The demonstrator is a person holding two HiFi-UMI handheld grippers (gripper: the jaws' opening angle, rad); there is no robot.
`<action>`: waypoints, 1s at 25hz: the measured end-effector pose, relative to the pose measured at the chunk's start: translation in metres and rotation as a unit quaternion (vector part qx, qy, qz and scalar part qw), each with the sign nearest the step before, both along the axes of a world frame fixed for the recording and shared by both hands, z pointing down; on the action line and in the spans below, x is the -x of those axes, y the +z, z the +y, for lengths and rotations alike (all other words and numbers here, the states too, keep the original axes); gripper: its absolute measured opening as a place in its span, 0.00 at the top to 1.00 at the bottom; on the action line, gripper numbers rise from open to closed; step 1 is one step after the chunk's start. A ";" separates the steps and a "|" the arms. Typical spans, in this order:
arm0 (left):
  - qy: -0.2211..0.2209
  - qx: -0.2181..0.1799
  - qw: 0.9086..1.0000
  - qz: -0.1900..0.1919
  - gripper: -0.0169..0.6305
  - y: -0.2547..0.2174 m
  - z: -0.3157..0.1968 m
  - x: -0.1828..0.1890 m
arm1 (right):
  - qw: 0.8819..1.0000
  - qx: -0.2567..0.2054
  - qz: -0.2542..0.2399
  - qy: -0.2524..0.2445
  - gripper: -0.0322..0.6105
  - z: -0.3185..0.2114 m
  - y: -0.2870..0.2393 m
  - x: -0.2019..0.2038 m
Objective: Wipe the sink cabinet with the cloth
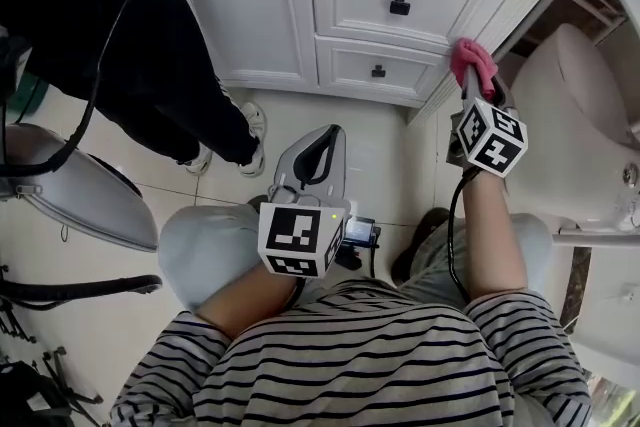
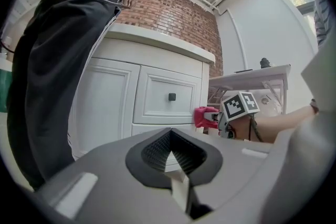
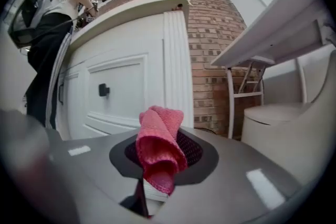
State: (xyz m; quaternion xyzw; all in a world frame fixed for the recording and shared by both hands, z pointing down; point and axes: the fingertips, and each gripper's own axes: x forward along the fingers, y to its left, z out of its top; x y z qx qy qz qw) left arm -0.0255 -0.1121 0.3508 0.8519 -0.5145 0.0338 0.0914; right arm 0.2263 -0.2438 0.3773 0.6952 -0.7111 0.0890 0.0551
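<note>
No readable text or labels anywhere.

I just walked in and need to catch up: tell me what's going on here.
A person in a striped shirt, low before the white sink cabinet, holds a gripper in each hand. The right gripper is shut on a pink cloth and held up by the cabinet's right front corner; whether the cloth touches it is unclear. The left gripper is shut, empty and held low by the knees. A second person in dark trousers stands at the cabinet's left.
</note>
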 end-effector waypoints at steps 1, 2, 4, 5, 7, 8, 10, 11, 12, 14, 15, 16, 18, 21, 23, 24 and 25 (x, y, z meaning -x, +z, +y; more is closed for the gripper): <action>0.000 -0.001 1.000 0.002 0.98 -0.001 0.000 -0.001 | 1.000 -0.006 -0.004 -0.024 0.81 0.001 -0.002 0.018; 0.001 -0.002 1.000 0.003 0.98 -0.002 0.000 -0.001 | 0.998 -0.010 -0.006 -0.056 0.81 0.001 -0.002 0.043; 0.001 -0.003 1.000 0.003 0.98 -0.002 0.000 -0.001 | 0.992 -0.013 -0.007 -0.127 0.81 -0.001 0.004 0.101; 0.000 -0.002 1.000 0.002 0.98 -0.001 0.000 0.000 | 0.987 -0.012 -0.003 -0.162 0.81 -0.003 0.009 0.131; -0.006 0.001 1.000 0.000 0.98 0.002 -0.001 0.006 | 0.974 -0.013 0.013 -0.226 0.81 -0.008 0.021 0.189; -0.009 0.002 1.000 -0.002 0.98 0.003 -0.001 0.010 | 0.967 -0.015 0.024 -0.252 0.80 -0.011 0.027 0.213; -0.014 -0.002 1.000 -0.011 0.98 0.005 -0.003 0.015 | 0.958 -0.012 0.042 -0.283 0.80 -0.023 0.040 0.249; -0.016 -0.006 1.000 -0.018 0.98 0.006 -0.004 0.017 | 0.957 -0.008 0.048 -0.287 0.81 -0.031 0.047 0.260; -0.017 -0.011 1.000 -0.024 0.98 0.006 -0.005 0.020 | 0.956 -0.004 0.055 -0.287 0.81 -0.039 0.053 0.267; -0.021 -0.015 0.999 -0.031 0.98 0.007 -0.007 0.023 | 0.957 0.002 0.072 -0.280 0.80 -0.051 0.062 0.268; -0.021 -0.014 0.999 -0.031 0.98 0.009 -0.008 0.025 | 0.958 0.003 0.079 -0.275 0.81 -0.054 0.064 0.262; -0.020 -0.010 0.999 -0.029 0.98 0.010 -0.008 0.025 | 0.959 0.003 0.082 -0.269 0.80 -0.055 0.065 0.253; -0.016 0.000 1.000 -0.023 0.98 0.013 -0.009 0.024 | 0.964 0.004 0.085 -0.251 0.80 -0.053 0.068 0.229; -0.009 0.009 1.000 -0.018 0.98 0.016 -0.010 0.018 | 0.974 0.018 0.091 -0.208 0.80 -0.047 0.079 0.180; -0.004 0.011 1.000 -0.018 0.98 0.017 -0.010 0.011 | 0.979 0.031 0.091 -0.178 0.80 -0.044 0.088 0.144; -0.002 0.012 1.000 -0.018 0.98 0.017 -0.010 0.008 | 0.982 0.037 0.089 -0.163 0.80 -0.042 0.092 0.126; 0.000 0.013 1.000 -0.018 0.98 0.018 -0.010 0.005 | 0.985 0.041 0.087 -0.146 0.80 -0.041 0.094 0.109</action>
